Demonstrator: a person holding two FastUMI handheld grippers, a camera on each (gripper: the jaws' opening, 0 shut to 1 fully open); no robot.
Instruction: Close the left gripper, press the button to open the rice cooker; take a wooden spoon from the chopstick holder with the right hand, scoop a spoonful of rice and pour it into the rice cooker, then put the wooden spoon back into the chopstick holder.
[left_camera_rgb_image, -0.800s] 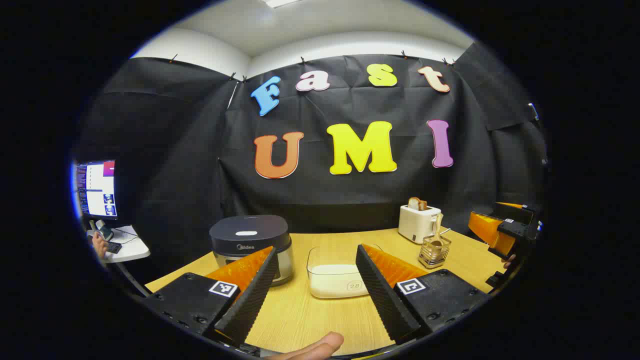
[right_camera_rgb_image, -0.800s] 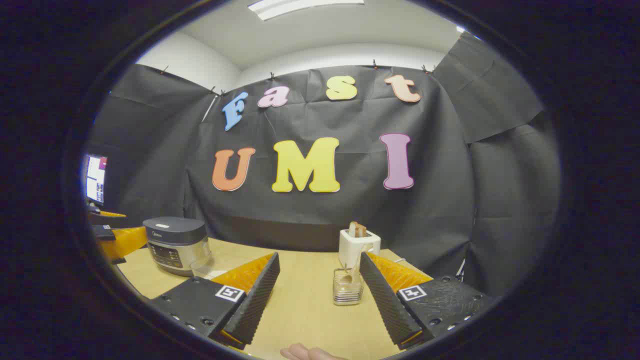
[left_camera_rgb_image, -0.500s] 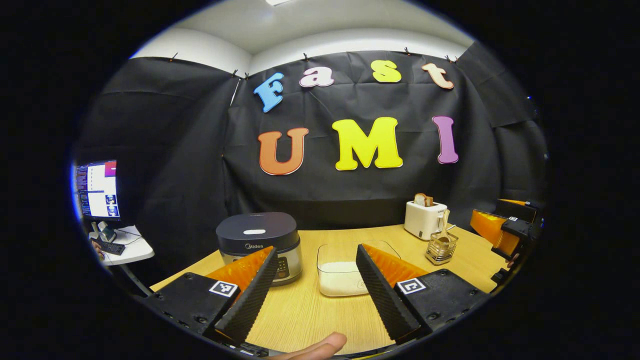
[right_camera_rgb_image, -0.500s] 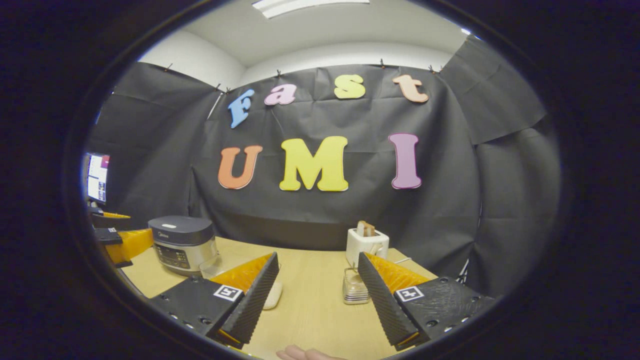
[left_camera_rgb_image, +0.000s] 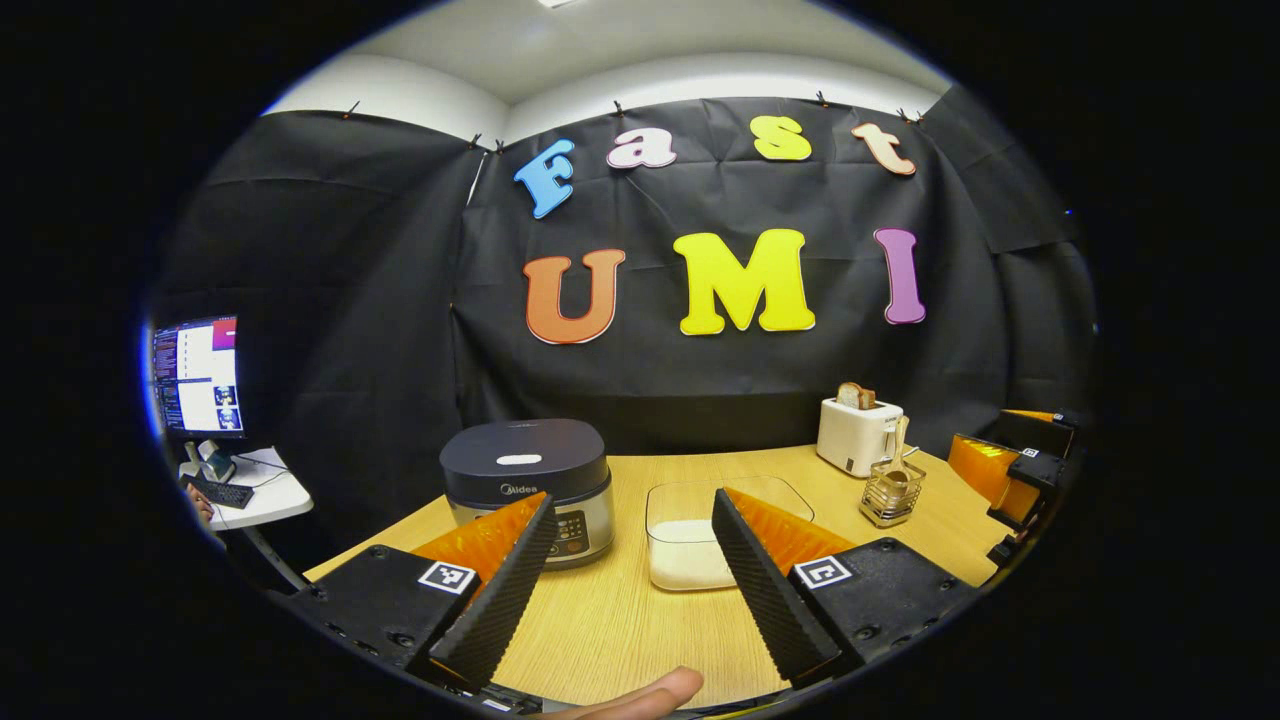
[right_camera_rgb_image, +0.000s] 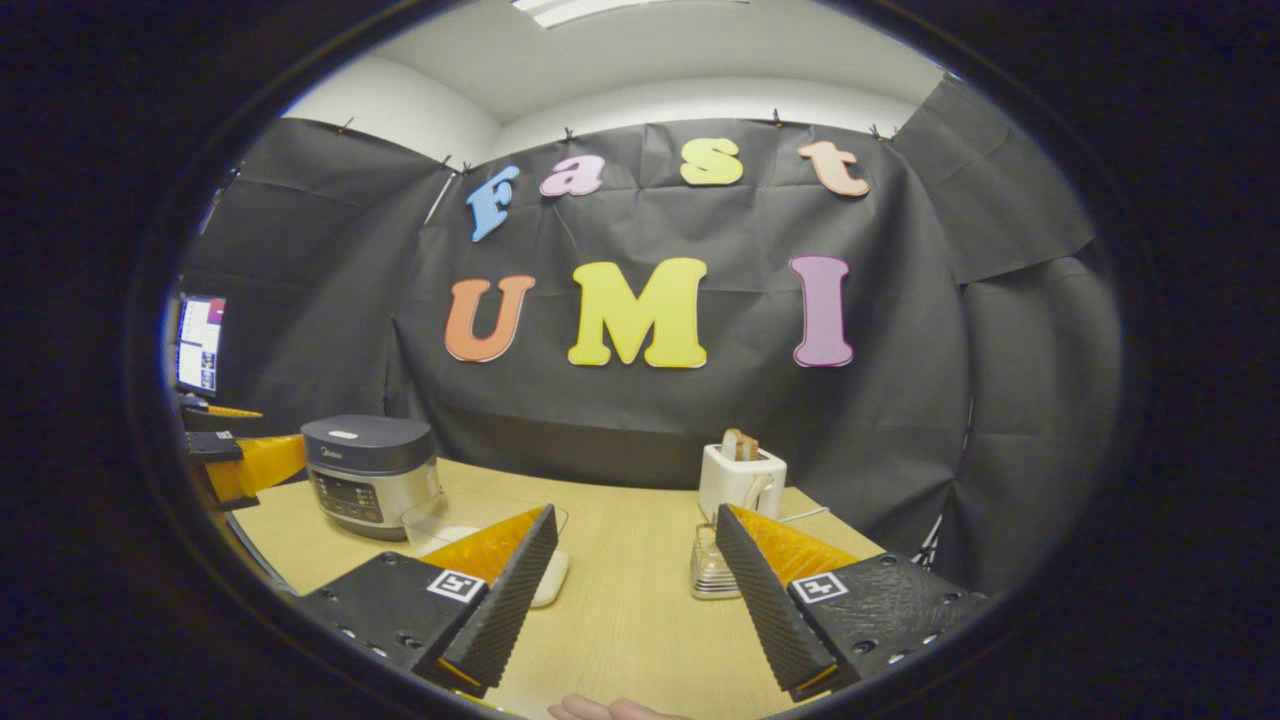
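Both grippers nudged forward, rice cooker (left_camera_rgb_image: 527, 485) closer, lid shut

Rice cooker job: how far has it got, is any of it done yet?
Nothing looks done. The rice cooker has its lid down. The left gripper is open and short of it. The wooden spoon stands in the chopstick holder; the right gripper is open, empty. Left: pressing the button, scooping from the rice container, pouring, returning the spoon.

Rice cooker (left_camera_rgb_image: 527, 486): dark lid shut, silver body, upright on the tabletop (left_camera_rgb_image: 620, 620), left. Clear rice container (left_camera_rgb_image: 700, 530): white rice inside, just beside the cooker. Wire chopstick holder (left_camera_rgb_image: 892, 494): upright, right, near the toaster. Wooden spoon (left_camera_rgb_image: 898, 452): standing in the holder, handle up.
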